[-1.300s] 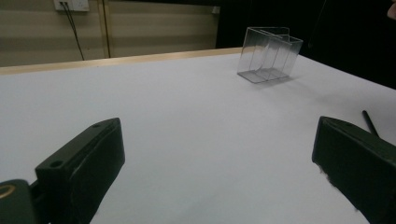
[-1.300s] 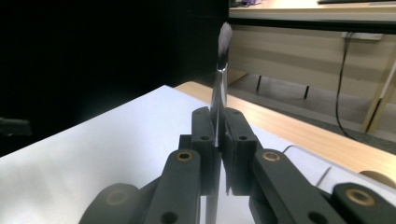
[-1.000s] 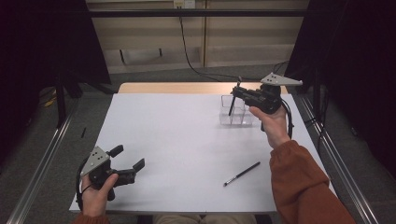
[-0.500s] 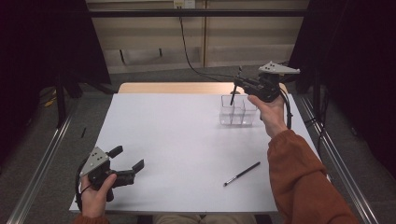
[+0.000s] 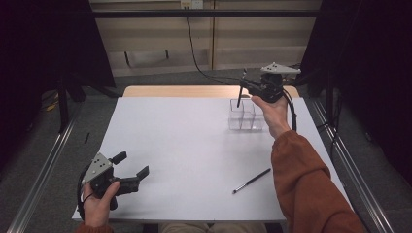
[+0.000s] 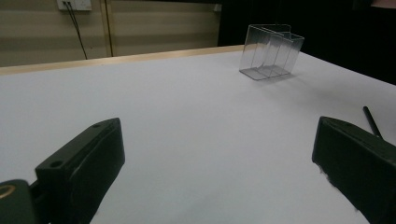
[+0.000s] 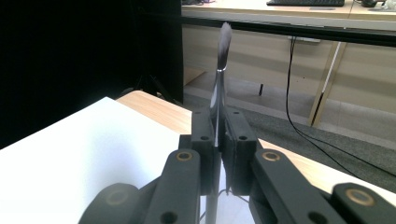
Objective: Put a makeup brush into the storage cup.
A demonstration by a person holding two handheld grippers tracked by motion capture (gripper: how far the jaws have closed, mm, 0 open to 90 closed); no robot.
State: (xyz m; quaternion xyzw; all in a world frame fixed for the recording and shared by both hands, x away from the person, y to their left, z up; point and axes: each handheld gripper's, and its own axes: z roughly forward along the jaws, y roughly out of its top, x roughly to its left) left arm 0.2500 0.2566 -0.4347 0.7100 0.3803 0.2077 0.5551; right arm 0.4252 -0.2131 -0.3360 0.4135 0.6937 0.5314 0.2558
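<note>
My right gripper (image 5: 245, 87) is shut on a thin black brush (image 5: 239, 94) and holds it roughly upright over the far side of a clear divided holder (image 5: 245, 116). In the right gripper view the brush (image 7: 223, 46) stands clamped between the closed jaws of my right gripper (image 7: 218, 135), bristles on top. A second black brush (image 5: 251, 180) lies flat on the white table (image 5: 184, 141) at the front right. My left gripper (image 5: 131, 165) rests open at the front left corner, and in its own view the left gripper (image 6: 219, 163) has nothing between its jaws.
The left gripper view shows the clear holder (image 6: 271, 51) far ahead and the lying brush (image 6: 371, 121) at the right. A wooden strip (image 5: 184, 91) borders the table's far edge. Metal rails (image 5: 43, 170) run along both sides, and a cable hangs behind.
My right gripper has carried the brush toward the table's far edge, over the back of the holder. The left gripper has stayed put.
</note>
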